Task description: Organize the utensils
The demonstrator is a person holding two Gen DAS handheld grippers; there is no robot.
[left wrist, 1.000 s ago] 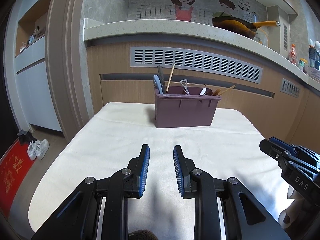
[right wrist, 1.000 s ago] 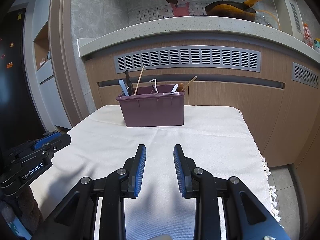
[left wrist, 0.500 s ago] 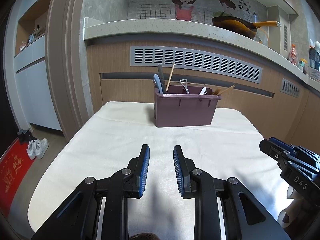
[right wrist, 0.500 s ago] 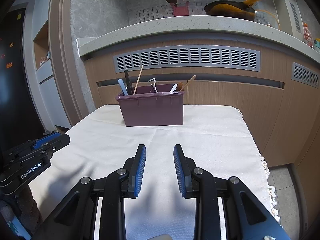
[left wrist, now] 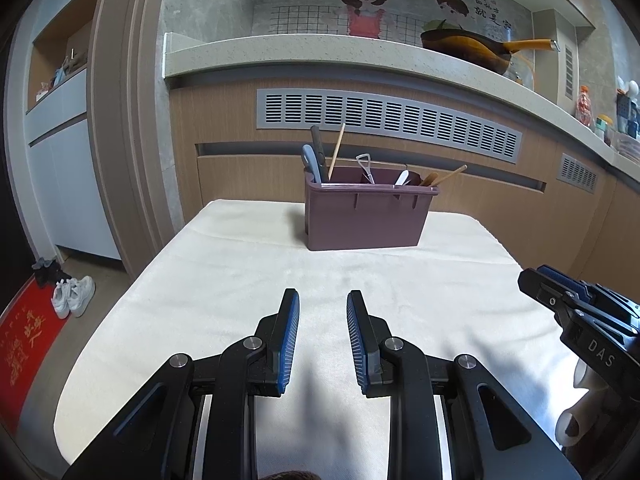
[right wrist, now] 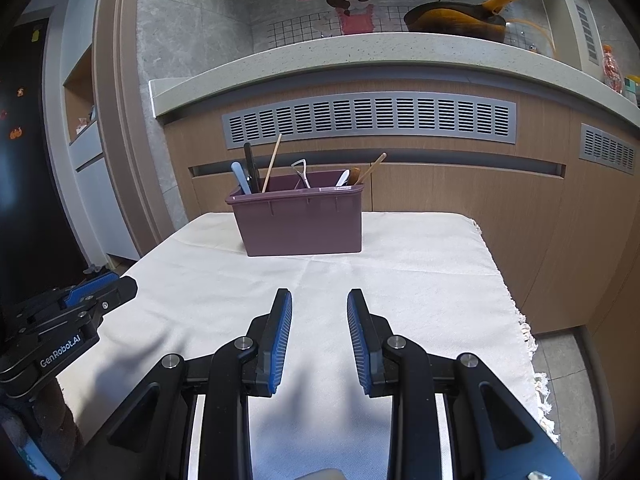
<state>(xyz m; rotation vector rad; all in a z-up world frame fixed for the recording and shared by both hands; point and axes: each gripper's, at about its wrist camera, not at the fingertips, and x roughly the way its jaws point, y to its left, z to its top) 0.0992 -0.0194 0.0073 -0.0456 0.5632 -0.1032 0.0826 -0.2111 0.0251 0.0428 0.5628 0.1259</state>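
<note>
**Desk:** What do you have on your tongs?

**Me:** I've got the left tongs (left wrist: 323, 300) parted with a clear gap between the blue pads, nothing in them. The right tongs (right wrist: 319, 298) stand the same way, parted and empty. Both hang over the near part of the tabletop (left wrist: 224, 280), which is covered with a cream cloth (right wrist: 420, 272). From my left camera the right tongs show at the right edge; from my right camera the left tongs show at the left edge.

**Desk:** And the utensils?

**Me:** Well ahead of both tongs, at the far end of the tabletop. One purple bin (left wrist: 366, 216) stands upright on the cloth, and the utensils stick out of its top.

**Desk:** Count them.

**Me:** At the bin's left end: one pale blue handle (left wrist: 311, 162), one dark handle (left wrist: 317, 142) and one thin wooden stick (left wrist: 337, 146). In the middle, one small metal shovel-shaped handle (left wrist: 365, 164). At the right end, one white tip (left wrist: 401, 178) and some wooden handles (left wrist: 444, 176) leaning right; I can't tell exactly how many of those.
</note>
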